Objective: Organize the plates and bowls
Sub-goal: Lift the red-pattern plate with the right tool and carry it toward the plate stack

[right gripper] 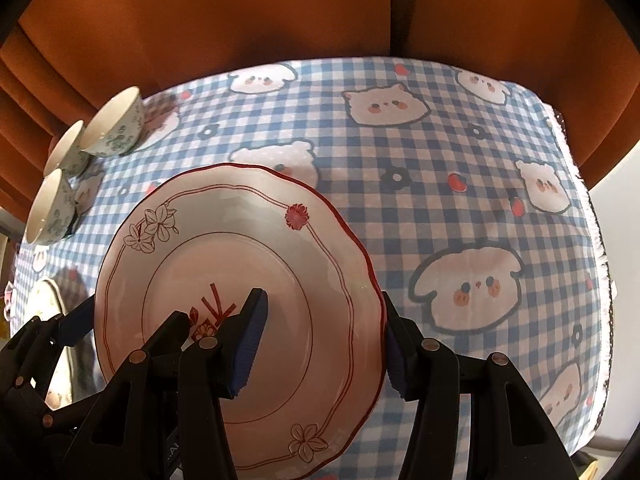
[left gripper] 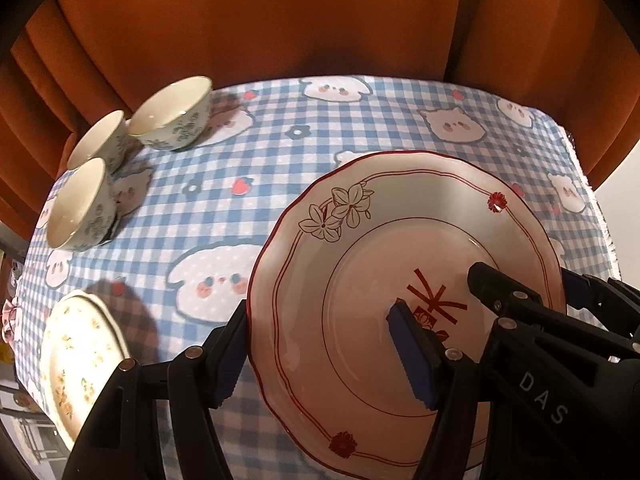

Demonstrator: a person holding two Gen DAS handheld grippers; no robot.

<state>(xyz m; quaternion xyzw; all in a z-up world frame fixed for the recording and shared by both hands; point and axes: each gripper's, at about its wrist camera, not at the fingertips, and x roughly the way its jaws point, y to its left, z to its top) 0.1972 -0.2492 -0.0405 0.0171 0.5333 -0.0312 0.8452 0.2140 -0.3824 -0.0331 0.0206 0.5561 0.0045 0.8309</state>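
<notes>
Between our two hand-held grippers we carry the round white ceramic plate with the wavy red rim [left gripper: 360,240], lifted above the table and tilted. Our left gripper [left gripper: 324,356] stands about half open, one blue pad under the plate's left edge and the other over its well, so it grips that side of the rim. Our right gripper [right gripper: 324,344] does the same on the opposite edge, also about half open and closed on the rim. Under the plate lies the blue-and-white checked tablecloth with cartoon animals [left gripper: 280,128]. At the far left stand three small white bowls with green flower print [left gripper: 172,114], close together. At the near left lies a cream plate with small orange flowers [left gripper: 76,360].

We judge that the step in hand is moving the red-rimmed plate, probably toward the cream plate for stacking. The next move calls for both hands travelling together and level, because an uneven grip could let the plate slip.
</notes>
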